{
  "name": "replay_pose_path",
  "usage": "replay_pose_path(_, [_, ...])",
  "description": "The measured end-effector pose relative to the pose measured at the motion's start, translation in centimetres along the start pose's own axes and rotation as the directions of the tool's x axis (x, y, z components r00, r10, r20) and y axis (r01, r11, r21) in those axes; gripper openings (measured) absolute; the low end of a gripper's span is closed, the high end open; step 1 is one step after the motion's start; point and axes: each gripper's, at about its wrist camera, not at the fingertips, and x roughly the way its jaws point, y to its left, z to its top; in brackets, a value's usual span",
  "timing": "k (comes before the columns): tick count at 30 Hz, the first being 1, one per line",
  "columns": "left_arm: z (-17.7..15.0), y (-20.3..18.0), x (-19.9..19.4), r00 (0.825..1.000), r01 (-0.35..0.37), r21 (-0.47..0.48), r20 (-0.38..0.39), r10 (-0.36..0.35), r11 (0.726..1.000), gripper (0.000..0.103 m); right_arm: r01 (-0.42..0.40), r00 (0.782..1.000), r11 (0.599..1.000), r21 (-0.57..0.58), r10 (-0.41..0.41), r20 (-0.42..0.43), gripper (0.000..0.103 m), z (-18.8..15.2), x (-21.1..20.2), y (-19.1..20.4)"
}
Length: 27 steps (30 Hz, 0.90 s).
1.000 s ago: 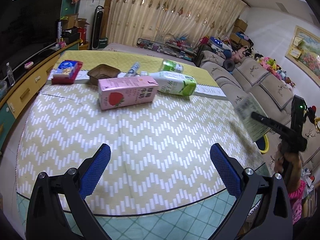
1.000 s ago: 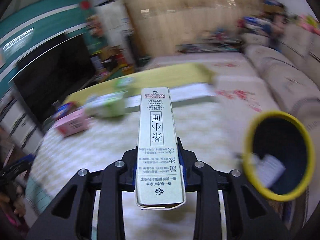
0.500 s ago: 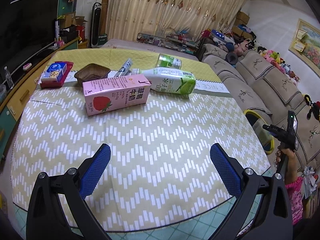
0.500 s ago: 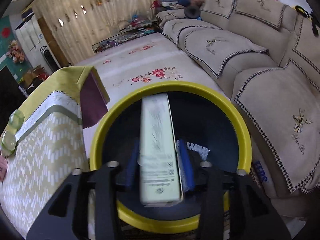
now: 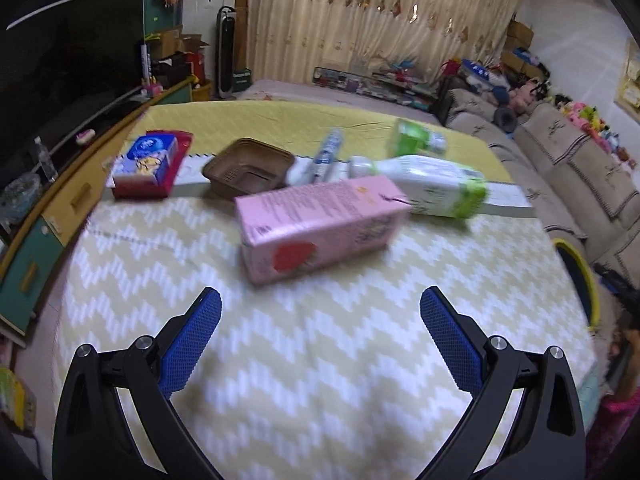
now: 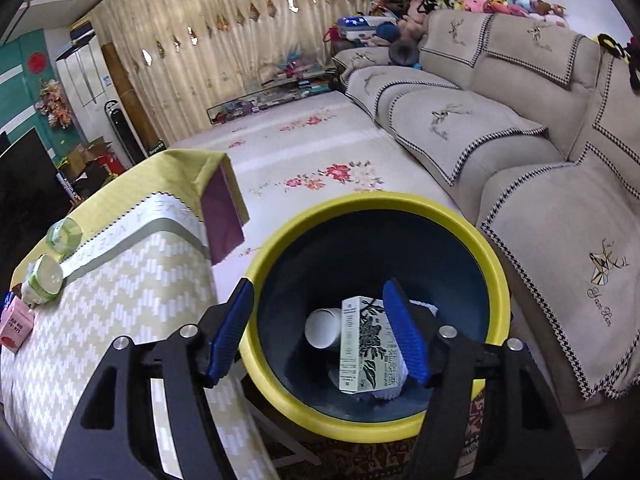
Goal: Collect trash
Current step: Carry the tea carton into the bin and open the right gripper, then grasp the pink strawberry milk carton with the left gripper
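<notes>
My right gripper [image 6: 318,320] is open above a dark bin with a yellow rim [image 6: 280,240] beside the table. A pale green tea carton [image 6: 366,346] lies inside the bin next to a white cup [image 6: 322,326], free of my fingers. My left gripper [image 5: 320,332] is open and empty over the table, just short of a pink strawberry milk carton [image 5: 320,224] lying on its side. Behind it lie a white and green bottle [image 5: 432,186], a green can [image 5: 418,140] and a clear plastic bottle [image 5: 326,156].
A brown basket [image 5: 248,168] and a red and blue snack box [image 5: 150,162] sit at the table's far left. The bin's yellow rim [image 5: 582,276] shows past the table's right edge. A beige sofa [image 6: 520,140] runs along the right, close behind the bin.
My right gripper swung from the table to over the bin, opened and let the tea carton fall in. My left gripper moved forward toward the pink carton.
</notes>
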Motion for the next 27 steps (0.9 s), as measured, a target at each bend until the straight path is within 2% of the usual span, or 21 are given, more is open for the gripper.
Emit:
replay_pose_path(5, [1.3, 0.7, 2.8, 1.0, 0.011, 0.032, -0.026, -0.011, 0.999, 0.098, -0.004, 1.0, 1.0, -0.011, 0.004, -0.021, 0.065, 0.1, 0.8, 1.0])
replay_pose_path(9, [1.7, 0.6, 4.0, 0.997, 0.067, 0.032, -0.049, -0.065, 0.997, 0.098, -0.004, 0.999, 1.0, -0.019, 0.003, -0.037, 0.065, 0.0, 1.3, 1.5])
replay_pose_path(15, [1.0, -2.3, 3.9, 0.986, 0.159, 0.093, -0.074, -0.152, 0.983, 0.098, -0.014, 0.999, 1.0, -0.027, 0.013, -0.046, 0.065, 0.0, 1.8, 2.1])
replay_pose_path(17, [0.7, -3.7, 3.7, 0.971, 0.228, 0.097, -0.101, -0.218, 0.969, 0.098, -0.022, 0.999, 0.999, -0.03, 0.02, -0.048, 0.066, 0.0, 1.8, 2.2])
replay_pose_path(19, [0.3, -5.2, 3.4, 0.942, 0.321, 0.109, -0.138, -0.306, 0.941, 0.098, -0.03, 0.998, 0.999, -0.032, 0.029, -0.048, 0.066, -0.1, 1.7, 2.4])
replay_pose_path(22, [-0.2, -7.2, 2.2, 0.909, 0.406, 0.152, -0.17, -0.381, 0.901, 0.098, -0.034, 0.998, 0.999, -0.035, 0.032, -0.048, 0.067, -0.1, 1.4, 2.4])
replay_pose_path(24, [-0.2, -7.8, 1.2, 0.909, 0.409, 0.177, -0.168, -0.382, 0.895, 0.098, -0.034, 0.998, 0.999, -0.034, 0.033, -0.045, 0.067, -0.1, 1.2, 2.3])
replay_pose_path(27, [0.1, -7.8, -0.3, 0.928, 0.367, 0.213, -0.147, -0.341, 0.906, 0.098, -0.032, 0.999, 0.999, -0.03, 0.031, -0.035, 0.068, 0.0, 0.8, 2.0])
